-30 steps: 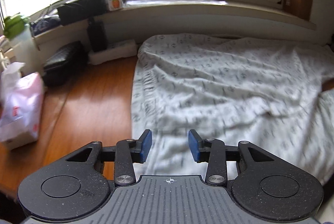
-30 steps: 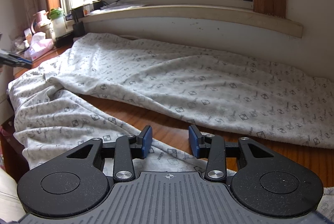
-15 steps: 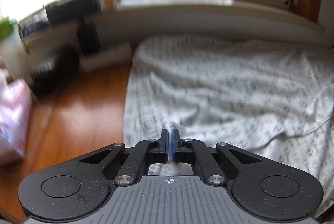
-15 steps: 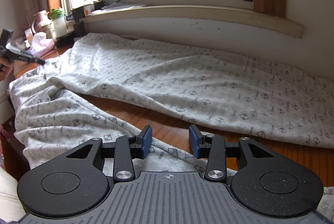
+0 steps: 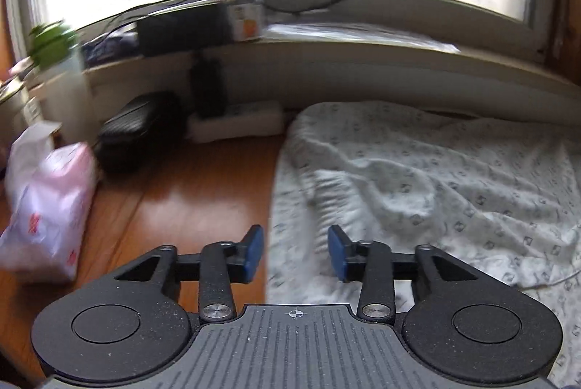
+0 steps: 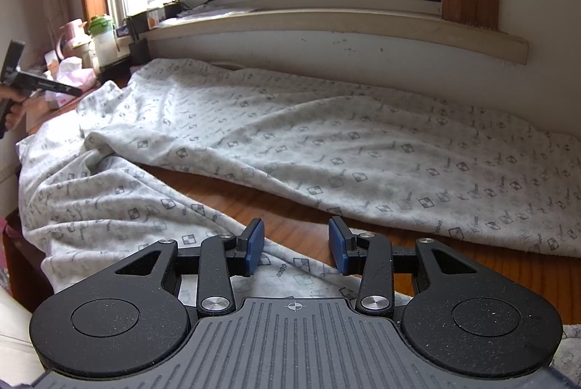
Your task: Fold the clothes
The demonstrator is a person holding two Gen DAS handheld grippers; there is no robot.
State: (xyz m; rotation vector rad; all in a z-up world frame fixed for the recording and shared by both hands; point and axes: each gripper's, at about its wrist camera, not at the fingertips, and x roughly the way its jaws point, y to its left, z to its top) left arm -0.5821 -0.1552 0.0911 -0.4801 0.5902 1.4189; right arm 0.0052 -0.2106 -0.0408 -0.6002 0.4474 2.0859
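The fingers of the left gripper have just been opening and now stand apart with nothing pinched, over the left edge of the patterned garment at lower centre. The right gripper is likewise parted and empty above the garment, which sprawls across the wooden counter.

I see the pale patterned cotton garment spread on the brown wooden tabletop below the windowsill. Left of it lie a black case and a pink tissue pack.
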